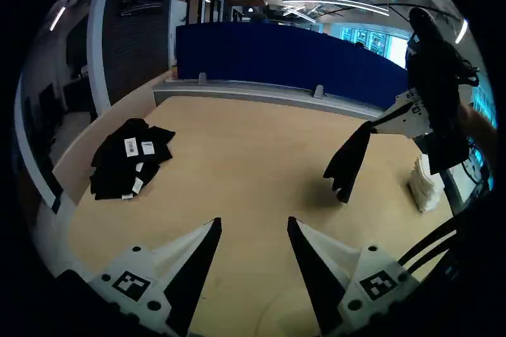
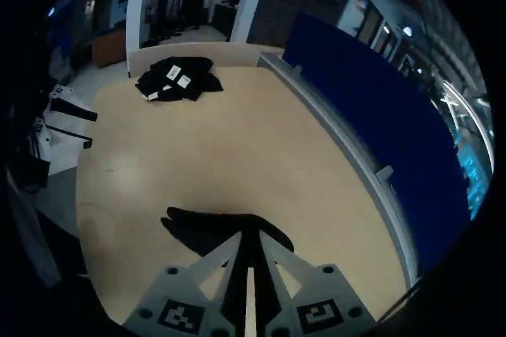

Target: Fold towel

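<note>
- Step in hand: pick-up/carry. The R gripper (image 2: 250,236) is clamped on one black towel (image 1: 346,161), fingers squeezed together w/ the cloth pinched at the tips.
- In the left gripper view the towel hangs bunched from those tips over the table (image 1: 253,147). Its lower end is at or just above the wood (can't tell which), w/ a shadow beside it. It isn't spread flat yet.
- The L gripper (image 1: 253,222) is released: fingers apart, nothing between them, hovering over bare wood near the front edge.
- The pile of black towels (image 1: 129,160) sits toward the far-left corner, well apart from the held one (tags showing).
- A white stack (image 1: 427,186) lies near the right edge, prob. cloth, but too small to say.
- Next, as I read it: lay the towel down mid-table and get it flat. That needs the L gripper to come in and take a 2nd corner, so both can pull the edge taut before any fold.
- Watch-out: a single pinch leaves the cloth twisted, so finding a clean corner may take a try.
</note>
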A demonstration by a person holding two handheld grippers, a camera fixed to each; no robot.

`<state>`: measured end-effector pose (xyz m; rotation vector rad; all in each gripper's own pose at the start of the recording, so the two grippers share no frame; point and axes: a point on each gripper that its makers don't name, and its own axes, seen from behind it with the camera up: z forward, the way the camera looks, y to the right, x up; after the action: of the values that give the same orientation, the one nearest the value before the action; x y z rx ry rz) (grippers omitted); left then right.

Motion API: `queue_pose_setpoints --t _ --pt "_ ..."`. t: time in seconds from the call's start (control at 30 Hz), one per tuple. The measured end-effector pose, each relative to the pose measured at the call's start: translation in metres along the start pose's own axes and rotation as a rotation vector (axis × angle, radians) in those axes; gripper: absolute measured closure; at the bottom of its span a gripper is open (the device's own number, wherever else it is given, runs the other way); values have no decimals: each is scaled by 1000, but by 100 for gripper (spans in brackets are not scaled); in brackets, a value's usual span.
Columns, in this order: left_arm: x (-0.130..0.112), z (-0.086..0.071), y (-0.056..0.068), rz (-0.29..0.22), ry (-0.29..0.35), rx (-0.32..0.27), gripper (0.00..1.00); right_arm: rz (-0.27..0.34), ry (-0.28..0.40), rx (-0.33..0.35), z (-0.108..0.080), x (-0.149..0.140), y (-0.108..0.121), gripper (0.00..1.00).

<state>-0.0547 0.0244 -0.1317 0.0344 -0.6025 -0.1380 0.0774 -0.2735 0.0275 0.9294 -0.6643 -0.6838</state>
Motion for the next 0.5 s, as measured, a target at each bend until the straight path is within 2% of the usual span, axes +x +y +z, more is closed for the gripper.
queue_pose_setpoints --t 0.3,0.5 --pt "7 2 10 28 5 -25 23 17 9 -39 -20 -4 25 96" --pt "11 4 17 42 5 -36 23 52 27 -67 -37 -9 48 96"
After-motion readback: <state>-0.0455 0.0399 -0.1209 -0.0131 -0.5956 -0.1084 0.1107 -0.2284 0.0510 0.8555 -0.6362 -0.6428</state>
